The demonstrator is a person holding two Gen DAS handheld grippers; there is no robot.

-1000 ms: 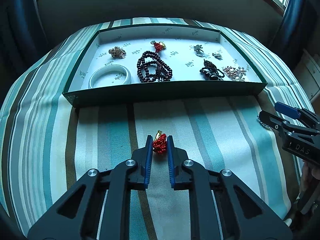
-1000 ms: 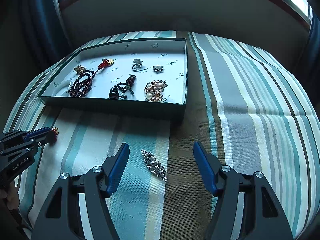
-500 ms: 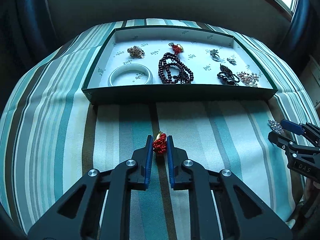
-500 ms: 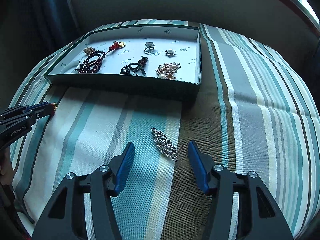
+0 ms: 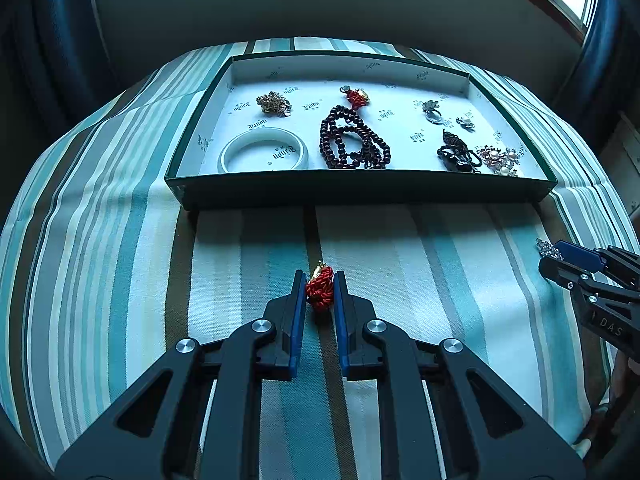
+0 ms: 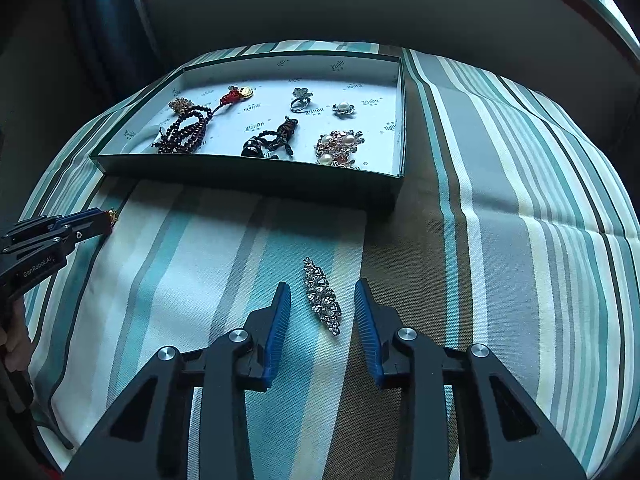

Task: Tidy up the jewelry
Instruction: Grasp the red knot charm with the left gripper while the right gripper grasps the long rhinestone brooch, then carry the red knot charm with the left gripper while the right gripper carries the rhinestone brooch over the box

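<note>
My left gripper (image 5: 320, 280) is shut on a red knotted cord charm (image 5: 320, 290) with a gold tip, held just above the striped cloth. My right gripper (image 6: 320, 294) is open, its blue pads on either side of a silver rhinestone clip (image 6: 322, 295) that lies on the cloth. The green jewelry box (image 5: 360, 190) with a white lining stands ahead. It holds a white bangle (image 5: 262, 152), dark red beads (image 5: 352, 142), a gold brooch (image 5: 274, 103), rings and a pearl brooch (image 6: 340, 146).
The striped cloth (image 6: 520, 240) covers a rounded table that drops off at all sides. Dark curtains and a window sill stand behind. The right gripper shows at the right edge of the left wrist view (image 5: 560, 258); the left gripper shows at the left edge of the right wrist view (image 6: 106, 222).
The right gripper has moved forward over the rhinestone clip and its jaws have narrowed around it. The left gripper, still shut on the red charm, has shifted left so the box sits further right.
</note>
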